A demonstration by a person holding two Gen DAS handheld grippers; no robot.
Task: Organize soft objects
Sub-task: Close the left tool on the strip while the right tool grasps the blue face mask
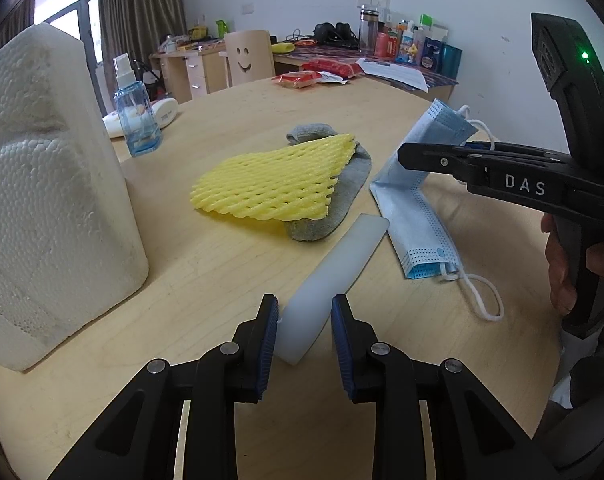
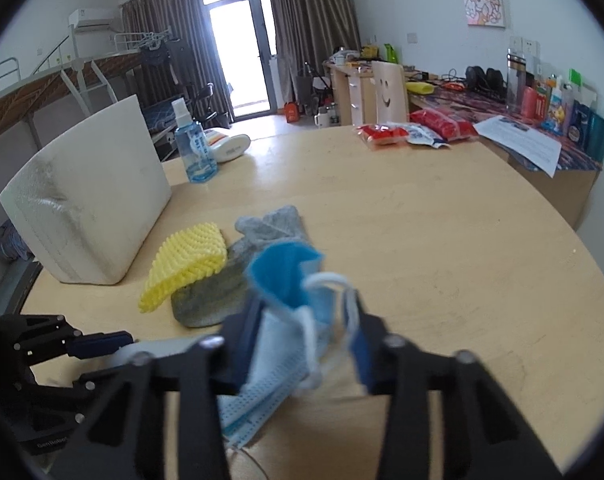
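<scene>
The right gripper grasps the mask by its far end, lifting it — near end on the table. The left gripper clamps the white strip, which points far-right toward the mask.

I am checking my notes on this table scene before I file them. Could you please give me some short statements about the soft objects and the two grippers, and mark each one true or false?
1. The yellow foam net lies on top of the grey sock. True.
2. The left gripper holds the spray bottle. False: a white foam strip sits between its jaws.
3. The right gripper has the blue face mask between its fingers. True.
4. The mask lies flat on the table. False: one end is lifted.
5. The styrofoam block stands upright on the table. True.
</scene>
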